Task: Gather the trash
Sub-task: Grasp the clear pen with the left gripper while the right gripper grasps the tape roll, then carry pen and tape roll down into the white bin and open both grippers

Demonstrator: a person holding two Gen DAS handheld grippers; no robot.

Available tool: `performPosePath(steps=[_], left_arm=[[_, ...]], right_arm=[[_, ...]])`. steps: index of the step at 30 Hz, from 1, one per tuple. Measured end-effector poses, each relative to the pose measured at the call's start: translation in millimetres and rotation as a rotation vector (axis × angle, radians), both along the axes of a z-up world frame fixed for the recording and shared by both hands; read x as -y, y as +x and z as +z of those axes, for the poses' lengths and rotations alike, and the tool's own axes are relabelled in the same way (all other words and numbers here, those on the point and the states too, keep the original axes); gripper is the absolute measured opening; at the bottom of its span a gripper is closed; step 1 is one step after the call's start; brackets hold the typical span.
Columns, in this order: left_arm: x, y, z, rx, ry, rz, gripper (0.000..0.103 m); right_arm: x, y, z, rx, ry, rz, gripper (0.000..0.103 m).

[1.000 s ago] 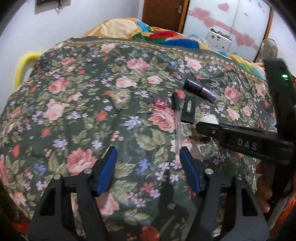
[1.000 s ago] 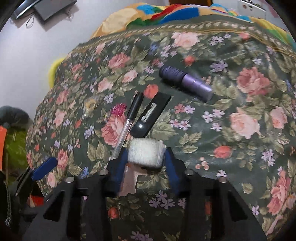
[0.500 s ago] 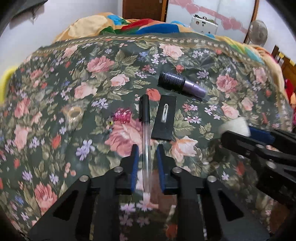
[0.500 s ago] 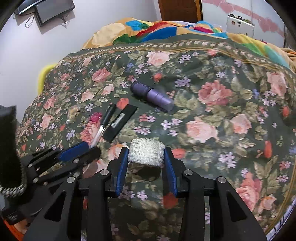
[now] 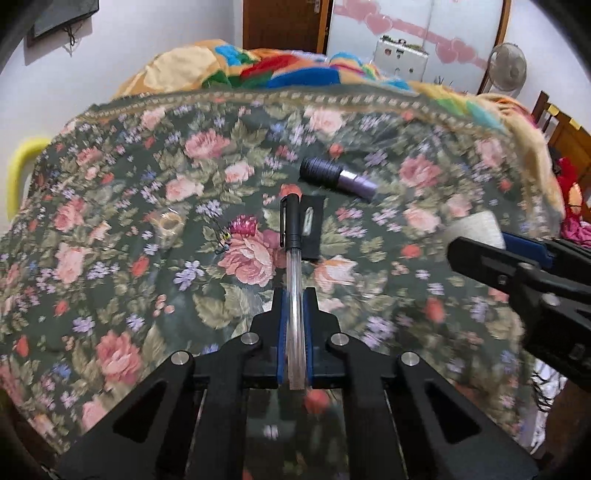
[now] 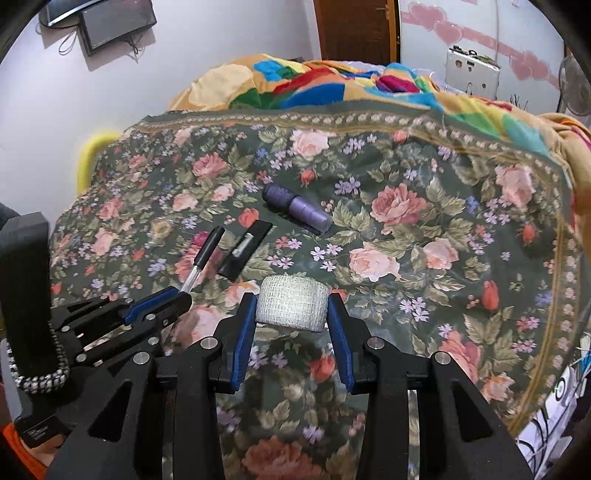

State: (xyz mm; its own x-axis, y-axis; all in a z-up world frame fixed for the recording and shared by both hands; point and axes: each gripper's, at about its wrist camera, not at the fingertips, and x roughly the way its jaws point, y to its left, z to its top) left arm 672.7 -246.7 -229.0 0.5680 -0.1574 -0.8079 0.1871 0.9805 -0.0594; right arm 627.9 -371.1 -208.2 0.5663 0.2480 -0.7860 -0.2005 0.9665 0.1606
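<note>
My left gripper (image 5: 294,295) is shut on a clear pen with a black cap (image 5: 293,251), held above the floral bedspread (image 5: 110,258); the pen also shows in the right wrist view (image 6: 201,260). My right gripper (image 6: 291,299) is shut on a white bandage roll (image 6: 292,302), lifted off the bed. The roll also shows at the right of the left wrist view (image 5: 476,227). On the bed lie a purple tube (image 6: 295,213), a flat black card (image 6: 244,249) and a small clear tape ring (image 5: 170,221).
A colourful blanket (image 6: 314,85) is heaped at the far end of the bed. A yellow rail (image 5: 18,166) stands at the left edge. A wooden door (image 6: 354,29) and a heart-decorated wardrobe (image 6: 480,37) are behind. A wall screen (image 6: 110,22) hangs upper left.
My left gripper closed on the pen and lifted it off the bed. My right gripper rose and pulled back with the bandage roll.
</note>
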Motion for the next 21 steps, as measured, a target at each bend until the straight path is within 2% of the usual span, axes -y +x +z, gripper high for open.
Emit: performPosePath(steps=[13,21], left_arm=[[-28.9,-101.3,126.5,0.165,-0.023,0.048,0.007],[-69.1,-178.1,175.5,0.243,-0.026,0.109,0.007]], right_arm=[[-26.1,-73.6,97.6,0.142,-0.016,0.043,0.035],[-61.8,-131.2,147.7,0.226,0.006,0.103,0.035]])
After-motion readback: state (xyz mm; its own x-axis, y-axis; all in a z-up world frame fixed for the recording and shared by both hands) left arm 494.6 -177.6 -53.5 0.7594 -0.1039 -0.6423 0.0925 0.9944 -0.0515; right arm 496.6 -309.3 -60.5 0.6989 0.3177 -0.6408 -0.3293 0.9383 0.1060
